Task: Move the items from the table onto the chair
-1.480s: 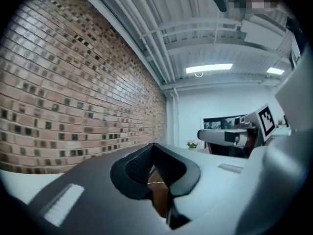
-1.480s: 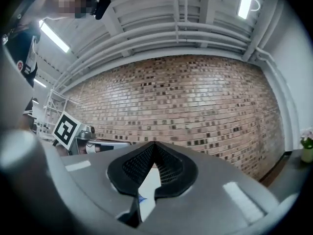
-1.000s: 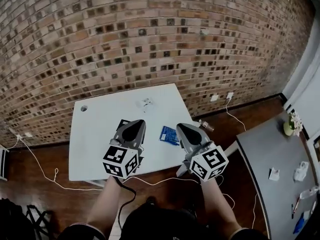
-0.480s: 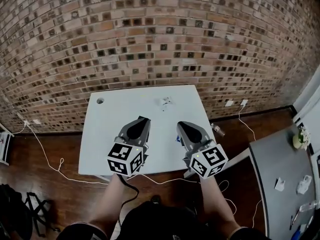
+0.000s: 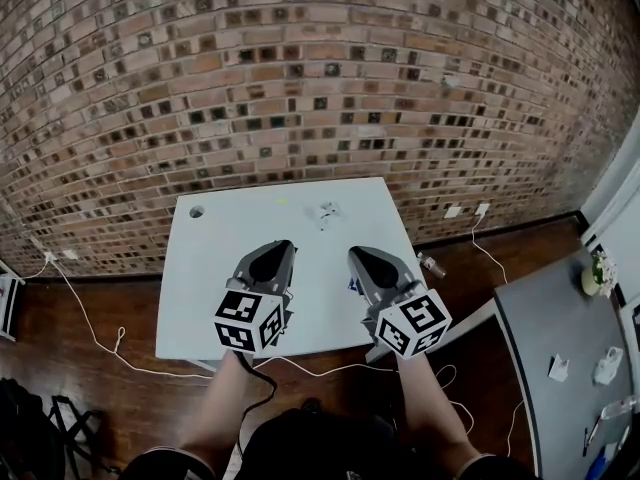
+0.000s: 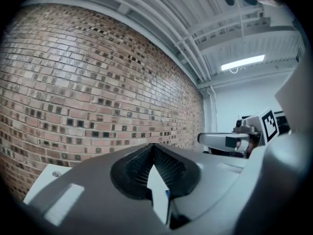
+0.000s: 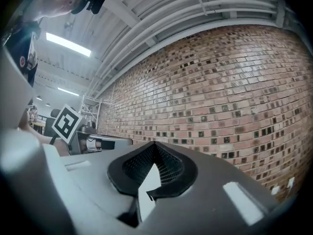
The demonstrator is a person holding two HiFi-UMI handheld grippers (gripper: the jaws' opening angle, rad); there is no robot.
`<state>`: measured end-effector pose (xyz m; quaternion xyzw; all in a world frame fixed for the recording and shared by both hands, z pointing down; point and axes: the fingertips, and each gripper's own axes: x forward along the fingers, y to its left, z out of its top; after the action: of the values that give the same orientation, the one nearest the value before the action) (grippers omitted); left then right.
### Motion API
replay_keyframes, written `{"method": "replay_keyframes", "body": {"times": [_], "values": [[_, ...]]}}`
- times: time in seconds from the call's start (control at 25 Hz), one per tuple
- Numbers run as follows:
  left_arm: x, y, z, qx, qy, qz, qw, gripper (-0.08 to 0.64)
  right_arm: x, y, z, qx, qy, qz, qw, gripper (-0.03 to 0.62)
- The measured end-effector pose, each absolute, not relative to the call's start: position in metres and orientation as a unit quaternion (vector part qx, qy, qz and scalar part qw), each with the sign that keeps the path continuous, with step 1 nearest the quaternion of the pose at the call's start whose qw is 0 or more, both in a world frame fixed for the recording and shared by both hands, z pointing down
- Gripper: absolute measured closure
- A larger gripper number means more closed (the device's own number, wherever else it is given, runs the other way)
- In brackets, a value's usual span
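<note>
White and small, one item lies near the far edge of the counter — ahead of both tools, apart from them. A blue item shows just beside the right tool. This tool and the left tool are both pressed together, empty.
</note>
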<state>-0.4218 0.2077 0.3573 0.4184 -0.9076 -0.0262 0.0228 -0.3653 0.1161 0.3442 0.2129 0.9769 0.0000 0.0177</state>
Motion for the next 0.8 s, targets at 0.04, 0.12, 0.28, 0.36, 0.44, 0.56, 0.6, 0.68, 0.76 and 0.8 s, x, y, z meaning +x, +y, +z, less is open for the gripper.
{"method": "replay_keyframes", "body": {"times": [0.04, 0.12, 0.28, 0.36, 0.44, 0.56, 0.6, 0.68, 0.76, 0.8], "values": [[-0.422, 0.208, 0.358, 0.418, -0.908, -0.024, 0.023, 0.548, -0.365, 0.117, 0.345, 0.213, 0.977, -0.001, 0.017, 0.591], [-0.422, 0.208, 0.358, 0.418, -0.908, -0.023, 0.024, 0.549, -0.365, 0.117, 0.344, 0.213, 0.977, -0.001, 0.018, 0.591], [-0.424, 0.209, 0.358, 0.418, -0.908, -0.023, 0.024, 0.549, -0.367, 0.119, 0.340, 0.214, 0.977, 0.000, 0.023, 0.591], [-0.425, 0.210, 0.359, 0.418, -0.908, -0.023, 0.026, 0.549, -0.368, 0.120, 0.339, 0.213, 0.977, -0.001, 0.023, 0.591], [-0.427, 0.211, 0.360, 0.418, -0.908, -0.022, 0.027, 0.548, -0.369, 0.121, 0.339, 0.213, 0.977, -0.001, 0.022, 0.591], [-0.433, 0.213, 0.365, 0.415, -0.909, -0.017, 0.031, 0.548, -0.370, 0.122, 0.342, 0.213, 0.977, -0.002, 0.020, 0.591], [-0.437, 0.212, 0.369, 0.414, -0.909, -0.012, 0.034, 0.548, -0.371, 0.121, 0.343, 0.212, 0.977, -0.003, 0.018, 0.591], [-0.447, 0.209, 0.381, 0.416, -0.908, 0.002, 0.044, 0.548, -0.373, 0.120, 0.347, 0.212, 0.977, -0.004, 0.013, 0.591], [-0.462, 0.205, 0.398, 0.416, -0.907, 0.018, 0.060, 0.546, -0.377, 0.119, 0.352, 0.211, 0.977, -0.005, 0.006, 0.591], [-0.470, 0.203, 0.409, 0.415, -0.907, 0.026, 0.070, 0.523, -0.378, 0.119, 0.356, 0.211, 0.977, -0.006, 0.001, 0.591]]}}
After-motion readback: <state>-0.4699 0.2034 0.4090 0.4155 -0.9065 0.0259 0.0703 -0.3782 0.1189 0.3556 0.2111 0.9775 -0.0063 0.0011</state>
